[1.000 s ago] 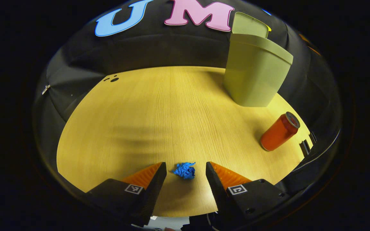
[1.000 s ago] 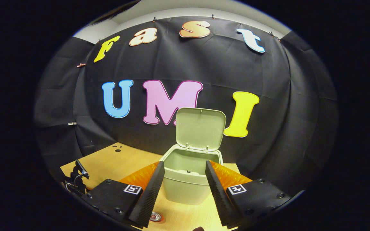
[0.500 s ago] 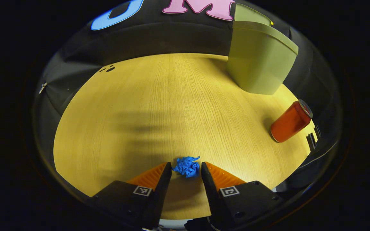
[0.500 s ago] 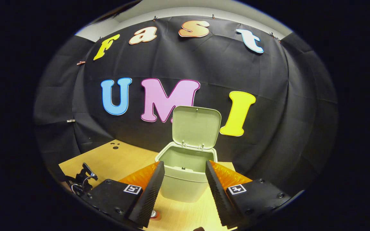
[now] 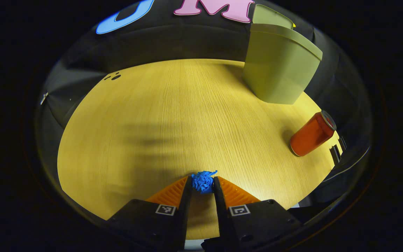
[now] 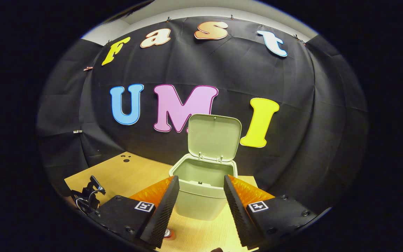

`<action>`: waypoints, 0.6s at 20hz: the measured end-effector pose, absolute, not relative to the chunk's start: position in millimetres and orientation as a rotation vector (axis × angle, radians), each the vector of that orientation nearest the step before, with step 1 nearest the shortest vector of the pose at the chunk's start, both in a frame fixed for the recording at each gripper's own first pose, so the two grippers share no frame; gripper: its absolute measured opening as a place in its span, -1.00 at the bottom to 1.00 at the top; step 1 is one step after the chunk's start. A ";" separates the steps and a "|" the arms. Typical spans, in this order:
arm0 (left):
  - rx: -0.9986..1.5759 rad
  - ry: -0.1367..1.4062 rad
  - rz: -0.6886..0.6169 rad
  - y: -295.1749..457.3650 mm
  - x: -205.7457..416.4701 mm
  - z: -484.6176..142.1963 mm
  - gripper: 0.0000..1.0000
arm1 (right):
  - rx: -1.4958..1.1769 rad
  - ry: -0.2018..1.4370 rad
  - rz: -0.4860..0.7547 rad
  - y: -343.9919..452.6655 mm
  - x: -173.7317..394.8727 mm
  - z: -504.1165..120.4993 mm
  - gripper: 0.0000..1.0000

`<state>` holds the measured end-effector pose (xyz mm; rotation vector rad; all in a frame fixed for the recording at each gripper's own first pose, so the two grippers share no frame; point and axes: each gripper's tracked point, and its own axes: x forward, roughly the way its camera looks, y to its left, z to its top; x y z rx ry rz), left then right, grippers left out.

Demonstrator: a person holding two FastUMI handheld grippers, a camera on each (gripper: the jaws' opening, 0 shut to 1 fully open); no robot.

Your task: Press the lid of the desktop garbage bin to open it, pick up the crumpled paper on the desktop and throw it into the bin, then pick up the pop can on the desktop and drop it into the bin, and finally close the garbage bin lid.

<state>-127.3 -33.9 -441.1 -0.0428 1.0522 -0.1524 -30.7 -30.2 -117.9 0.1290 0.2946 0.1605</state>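
Pinching the paper (image 5: 203, 182) is where your left gripper (image 5: 202, 184) stands in the left gripper view: its fingers are drawn in narrow, one on each side of the blue wad, and both appear to press on it at the tips. The wad sits low at the near edge of the table (image 5: 159, 115), whether just lifted or resting on the wood you cannot tell from here. From it, the bin (image 5: 278, 66) lies far and to the right, standing upright near the table's far edge. The can (image 5: 311, 133) stands between the two on the right, near the right edge, and reads as tilted through the fisheye. So your carry, as I judge it, runs far-right and up over the rim, passing left of the can.

In the right gripper view, your right gripper (image 6: 201, 196) hangs with fingers wide and nothing between them, looking straight at the bin (image 6: 201, 196). Its lid (image 6: 214, 136) stands up at the back, so the mouth is open toward you. A glimpse of the can's top (image 6: 167, 233) shows just below the left finger (image 6: 163, 210). Your left hand has the paper, so it makes this drop; the right is nearer the can for the next pick.
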 end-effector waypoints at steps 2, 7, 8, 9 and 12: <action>-0.036 1.034 -0.157 -32.0 -120.8 -429.9 -0.18 | 0.129 0.297 0.162 -28.1 -30.8 -119.8 0.63; -0.021 0.942 -0.157 -25.0 -91.8 -385.1 -0.18 | 0.155 0.306 0.181 -16.8 -34.1 -128.0 0.63; -0.013 0.912 -0.159 -24.9 -81.6 -372.0 -0.18 | 0.161 0.308 0.183 -14.8 -35.5 -129.4 0.63; -0.006 0.882 -0.161 -24.4 -71.1 -360.0 -0.18 | 0.167 0.311 0.189 -11.8 -36.9 -130.7 0.63; -0.002 0.790 -0.163 -28.4 -39.4 -320.5 -0.18 | 0.175 0.319 0.191 -8.2 -40.7 -136.4 0.65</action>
